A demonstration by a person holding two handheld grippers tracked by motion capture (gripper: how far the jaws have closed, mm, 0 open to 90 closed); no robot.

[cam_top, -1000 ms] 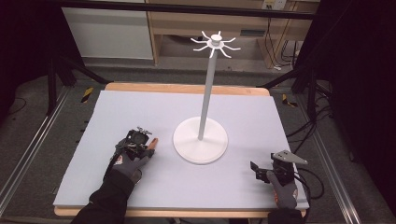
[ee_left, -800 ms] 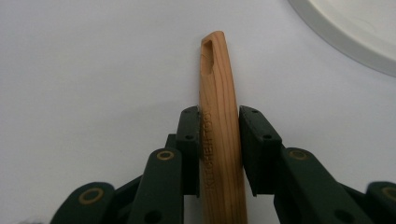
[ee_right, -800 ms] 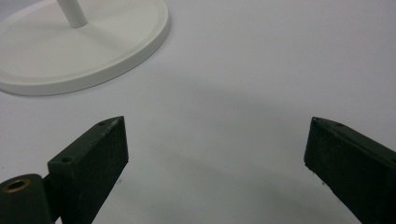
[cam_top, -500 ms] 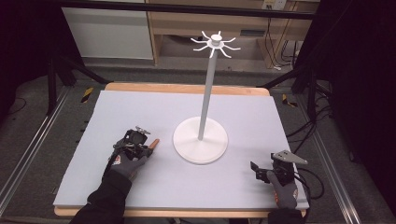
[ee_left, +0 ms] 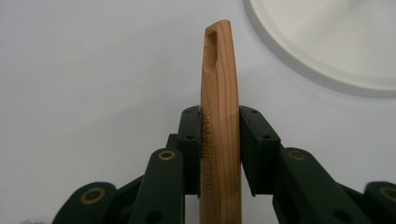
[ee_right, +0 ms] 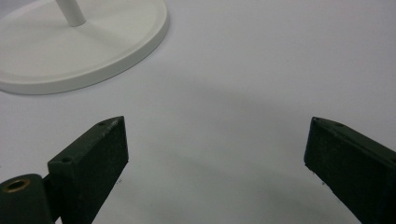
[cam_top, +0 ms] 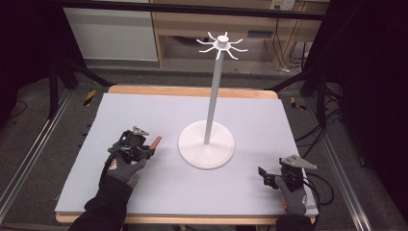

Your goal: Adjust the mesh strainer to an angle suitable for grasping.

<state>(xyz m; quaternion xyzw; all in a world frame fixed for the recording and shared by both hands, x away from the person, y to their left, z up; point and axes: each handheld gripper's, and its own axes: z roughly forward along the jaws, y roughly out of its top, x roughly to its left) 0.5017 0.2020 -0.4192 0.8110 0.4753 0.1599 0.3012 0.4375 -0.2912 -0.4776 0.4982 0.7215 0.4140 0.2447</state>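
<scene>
Two of my left fingers (ee_left: 190, 140) are clamping a wooden handle (ee_left: 219, 116), having just been closing on it; the grip is looking firm, so lifting can start. Its slotted end is pointing toward two o'clock at the white stand (cam_top: 207, 144), just beside it over the tabletop (cam_top: 144, 106). My right gripper (ee_right: 215, 154) is hanging wide open and empty at five o'clock of the stand.

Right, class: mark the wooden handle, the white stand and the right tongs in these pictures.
wooden handle (ee_left: 219, 93), left gripper view, on the shaft above the tongs gripping it.
white stand (cam_top: 207, 154), high view, on its round base.
right tongs (ee_right: 215, 168), right gripper view, midway between the open tips.
</scene>
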